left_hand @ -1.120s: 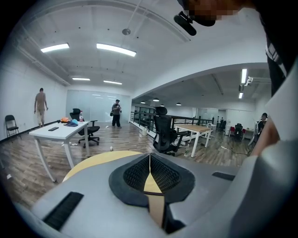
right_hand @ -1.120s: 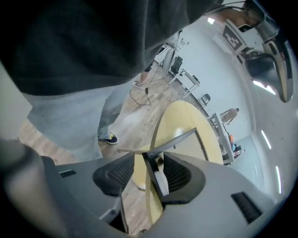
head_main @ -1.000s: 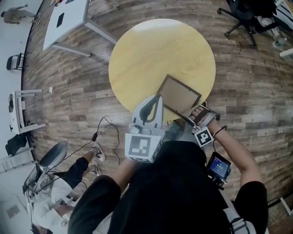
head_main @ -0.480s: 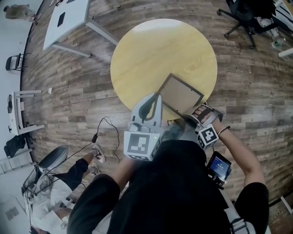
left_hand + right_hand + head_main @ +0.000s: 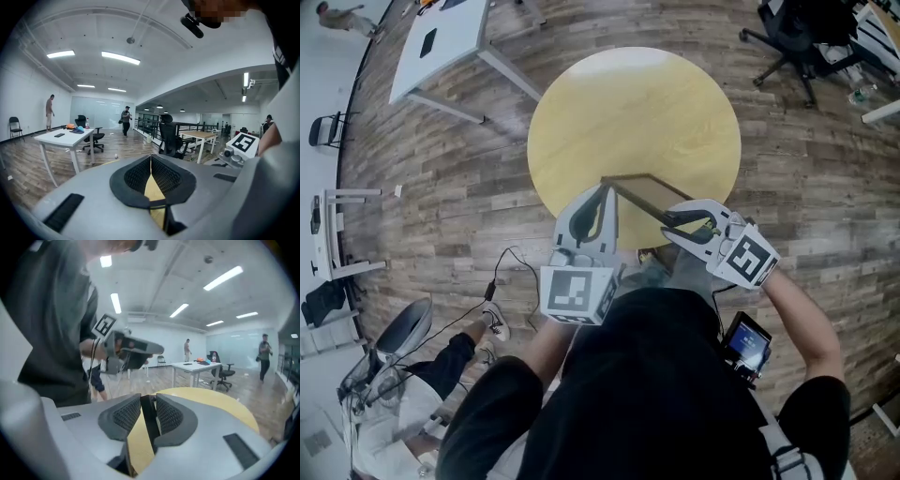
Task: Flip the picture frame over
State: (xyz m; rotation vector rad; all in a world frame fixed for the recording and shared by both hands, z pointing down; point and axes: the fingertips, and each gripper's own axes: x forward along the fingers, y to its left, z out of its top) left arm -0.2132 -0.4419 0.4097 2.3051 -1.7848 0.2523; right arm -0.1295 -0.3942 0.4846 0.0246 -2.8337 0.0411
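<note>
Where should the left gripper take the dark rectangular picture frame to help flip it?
Probably its free left end rail, from the left side: the dark rectangular picture frame is tilted up off the round wooden table, and the right gripper, jaws closing, pinches the right end.

Your round table (image 5: 637, 112) is pale yellow wood grain, the floor (image 5: 825, 187) streaky grey-brown planks, the picture frame (image 5: 647, 188) dark brown; your left gripper (image 5: 606, 189) is grey, its marker (image 5: 575, 292) black-and-white squares.

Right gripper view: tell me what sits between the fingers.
The dark edge of the frame stands between the fingers of the right gripper, which are closing on it. That shows in the right gripper view.
</note>
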